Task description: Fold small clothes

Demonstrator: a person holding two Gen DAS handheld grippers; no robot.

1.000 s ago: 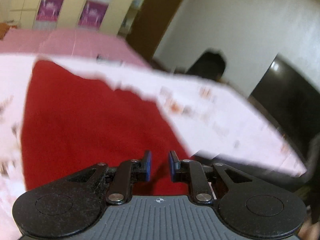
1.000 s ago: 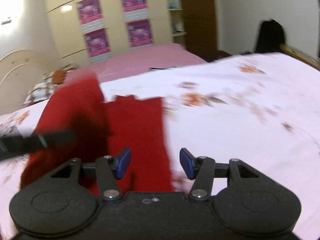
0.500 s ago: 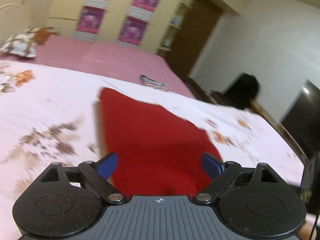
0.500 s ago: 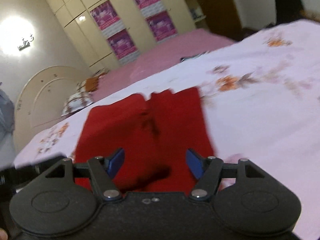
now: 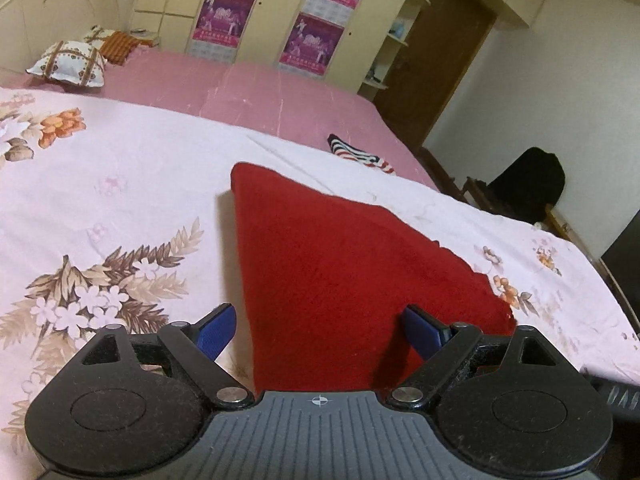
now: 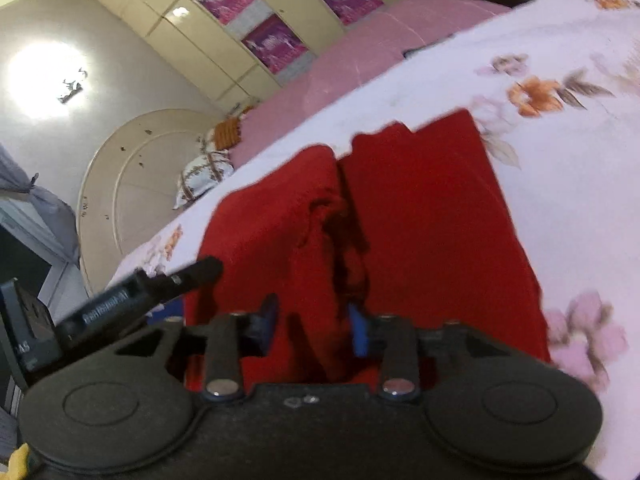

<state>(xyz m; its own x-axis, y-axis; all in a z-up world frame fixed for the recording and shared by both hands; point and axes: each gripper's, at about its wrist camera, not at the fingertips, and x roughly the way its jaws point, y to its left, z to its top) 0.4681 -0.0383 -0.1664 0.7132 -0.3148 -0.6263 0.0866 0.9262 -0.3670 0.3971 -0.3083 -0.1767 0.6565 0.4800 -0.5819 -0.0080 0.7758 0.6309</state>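
- Red garment (image 5: 336, 276) is laid flat on the floral bedsheet (image 5: 112, 184), folded, with one corner pointed away in the left wrist view.
- Left gripper (image 5: 320, 330): jaws are spread wide just above the garment's near edge; blue pads (image 5: 218, 330) are seen on either side of the cloth, neither pressed on it. Jaws have just been opening; nothing is pinched.
- Right gripper (image 6: 312, 330): jaws are set partly apart, having just been closing. Red cloth lies below and between the pads (image 6: 358, 334); contact cannot be told because of blur, so no grip is confirmed.
- In the right wrist view the garment (image 6: 420, 220) is seen as two side-by-side panels with a dark bunched seam between them, leading towards the jaws.
- The left gripper's body (image 6: 132, 300) is visible at the garment's left edge in that view.
- A striped item (image 5: 360, 154) is seen beyond the garment, well apart, by the pink cover (image 5: 248, 88).
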